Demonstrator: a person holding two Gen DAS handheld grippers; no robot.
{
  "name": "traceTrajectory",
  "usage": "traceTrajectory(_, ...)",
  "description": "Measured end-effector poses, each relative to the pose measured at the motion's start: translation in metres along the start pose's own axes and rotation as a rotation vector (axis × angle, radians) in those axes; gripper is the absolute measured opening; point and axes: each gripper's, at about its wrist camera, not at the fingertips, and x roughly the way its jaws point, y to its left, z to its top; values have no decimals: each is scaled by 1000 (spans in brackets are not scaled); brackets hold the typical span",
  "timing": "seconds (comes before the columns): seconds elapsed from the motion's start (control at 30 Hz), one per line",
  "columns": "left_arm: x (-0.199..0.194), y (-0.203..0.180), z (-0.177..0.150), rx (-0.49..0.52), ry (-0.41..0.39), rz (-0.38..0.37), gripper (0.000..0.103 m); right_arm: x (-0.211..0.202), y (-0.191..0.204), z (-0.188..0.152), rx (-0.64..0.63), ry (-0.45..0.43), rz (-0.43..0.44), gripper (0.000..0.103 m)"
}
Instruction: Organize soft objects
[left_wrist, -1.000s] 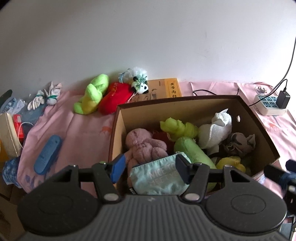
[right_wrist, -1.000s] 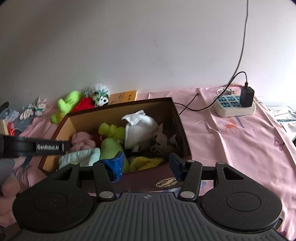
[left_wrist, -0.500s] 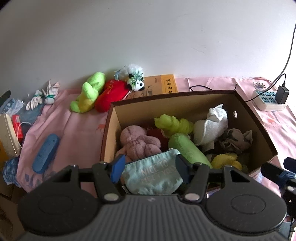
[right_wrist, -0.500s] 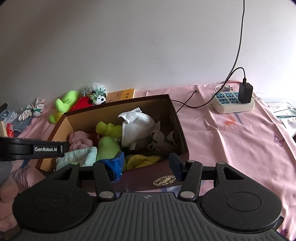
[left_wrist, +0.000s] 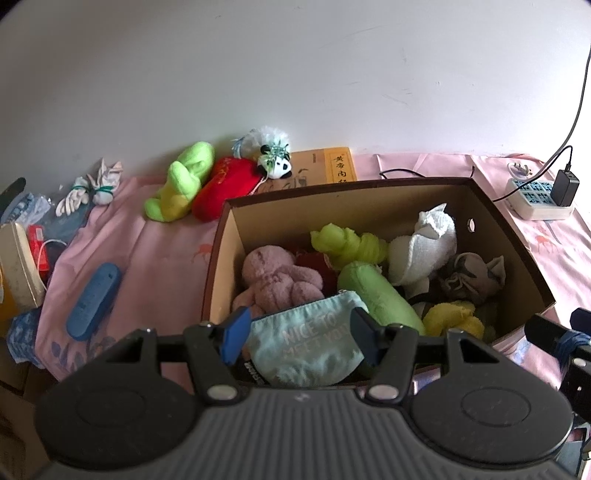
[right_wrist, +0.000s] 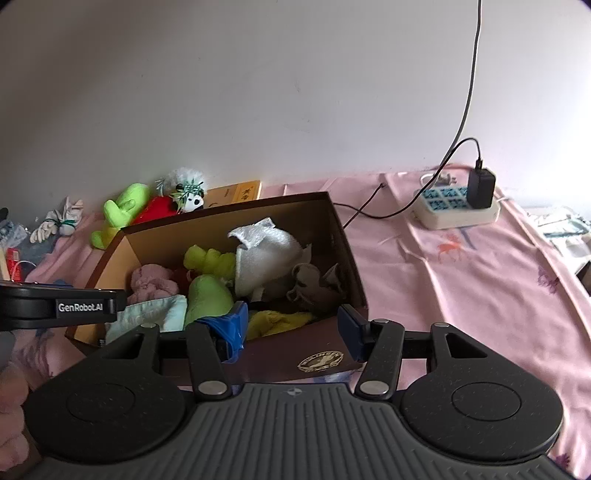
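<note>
A brown cardboard box (left_wrist: 517, 243) (right_wrist: 343, 240) on the pink cloth holds several soft things: a pink plush (left_wrist: 277, 277), green plush pieces (left_wrist: 347, 243), a white towel (left_wrist: 424, 247), a grey pouch (left_wrist: 472, 277), a yellow cloth (left_wrist: 450, 317) and a light blue pouch (left_wrist: 310, 347) at the near edge. My left gripper (left_wrist: 299, 332) is open and empty, above the pouch. My right gripper (right_wrist: 295, 328) is open and empty at the box's near wall. Outside, by the wall, lie a green plush (left_wrist: 184, 181), a red plush (left_wrist: 225, 184), a panda toy (left_wrist: 273, 162) and knotted white gloves (left_wrist: 92, 188).
A yellow book (left_wrist: 332, 166) leans behind the box. A power strip with a black charger (right_wrist: 458, 206) and cable lies at the right. A blue case (left_wrist: 92, 299) and small clutter (left_wrist: 22, 251) sit at the left edge.
Both grippers have pulled back and up a little from the box; the box looks slightly farther away. The light blue pouch stays in the box. Both stay open.
</note>
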Motion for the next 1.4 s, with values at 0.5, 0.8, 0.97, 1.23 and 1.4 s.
traceTrajectory(0.5, -9, 0, -6, 2, -12, -6, 61, 1, 0, 2, -3, 40, -87, 39)
traceTrajectory(0.8, -1, 4, -10, -37, 23, -13, 61, 11, 0, 6, 13, 106, -101, 39)
traceTrajectory(0.97, -1, 3, -9, -45, 22, -22, 61, 12, 3, 13, 4, 95, -102, 39)
traceTrajectory(1.23, 1, 4, -9, -53, 32, -39, 61, 13, 13, 19, -28, 85, -88, 39)
traceTrajectory(1.4, -1, 3, -9, -44, 37, -41, 61, 16, 16, 21, -38, 92, -86, 39)
